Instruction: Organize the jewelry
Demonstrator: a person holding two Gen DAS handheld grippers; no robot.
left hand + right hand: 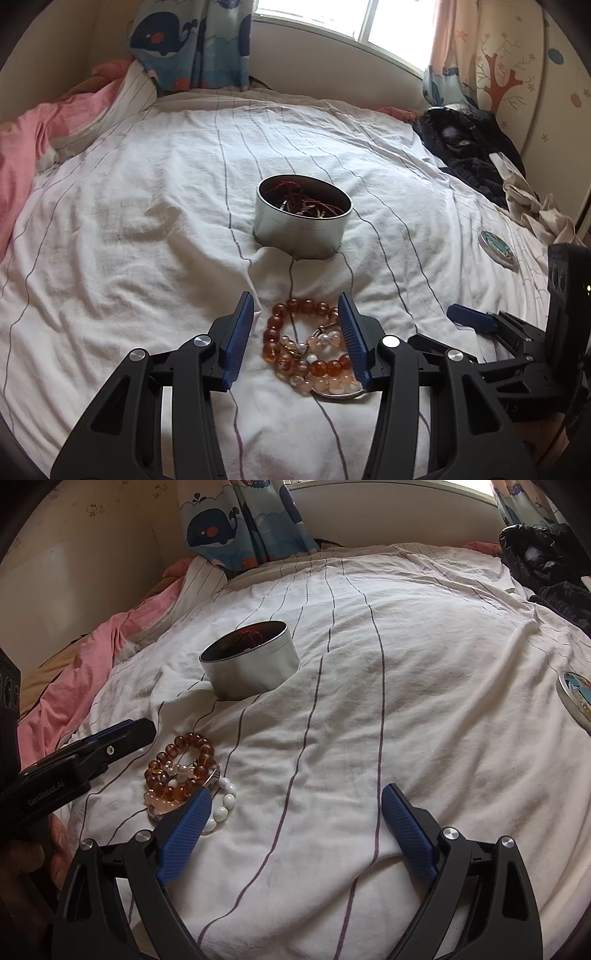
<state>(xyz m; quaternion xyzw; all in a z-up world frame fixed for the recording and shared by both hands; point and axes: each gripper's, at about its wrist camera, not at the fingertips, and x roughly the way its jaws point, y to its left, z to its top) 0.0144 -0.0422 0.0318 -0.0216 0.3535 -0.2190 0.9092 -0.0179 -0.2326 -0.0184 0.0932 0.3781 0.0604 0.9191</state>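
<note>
A pile of bead bracelets [306,347] lies on the white striped sheet: amber beads, pale pink beads and a silver bangle. My left gripper [295,301] is open, its blue fingers on either side of the pile, just above it. In the right wrist view the pile [181,775] shows with a white bead bracelet [223,805] beside it. A round silver tin [301,218] stands behind, holding red cords and other jewelry; it also shows in the right wrist view [251,664]. My right gripper [295,794] is open and empty, to the right of the pile.
The tin's round lid [496,245] lies on the sheet at the right, also in the right wrist view [576,698]. Dark clothes [469,147] are heaped at the far right. A pink blanket [22,147] lies at the left. Whale curtains [184,40] hang behind.
</note>
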